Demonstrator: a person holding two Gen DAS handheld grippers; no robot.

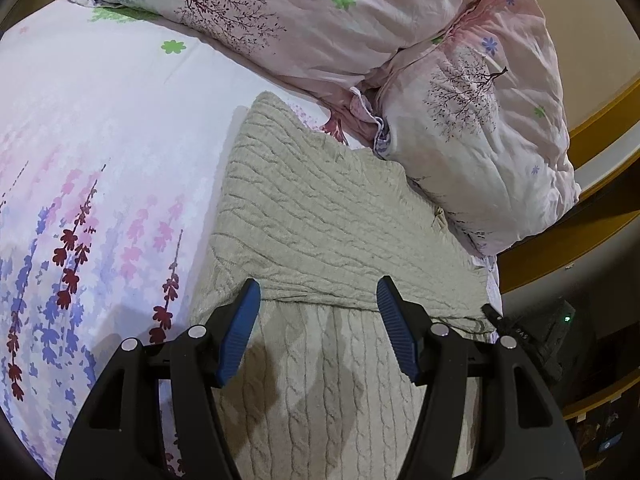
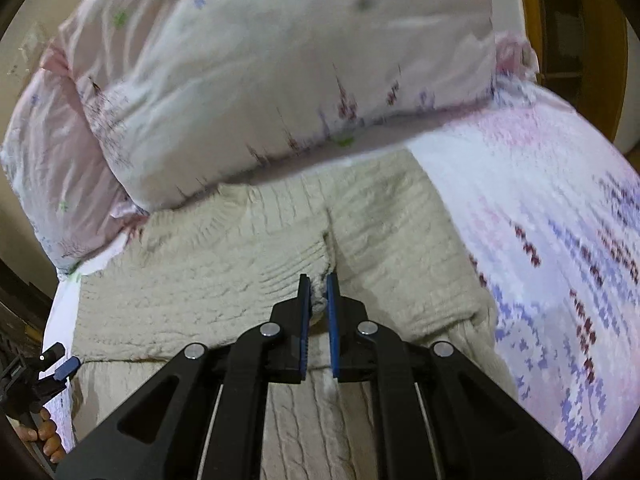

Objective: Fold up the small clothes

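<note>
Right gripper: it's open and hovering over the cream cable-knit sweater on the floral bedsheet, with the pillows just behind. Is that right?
Not quite. The right gripper is not open and hovering: it is shut on a pinch of the cream cable-knit sweater, as the right wrist view shows. The rest holds: the sweater lies on the floral bedsheet, with the pillows just behind.

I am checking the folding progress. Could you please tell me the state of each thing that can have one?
Sweater: partly folded, lying on the bed.
Left gripper: open, above the fold edge.
Right gripper: shut on a pinch of sweater.
Duvet: bunched behind the sweater.
</note>
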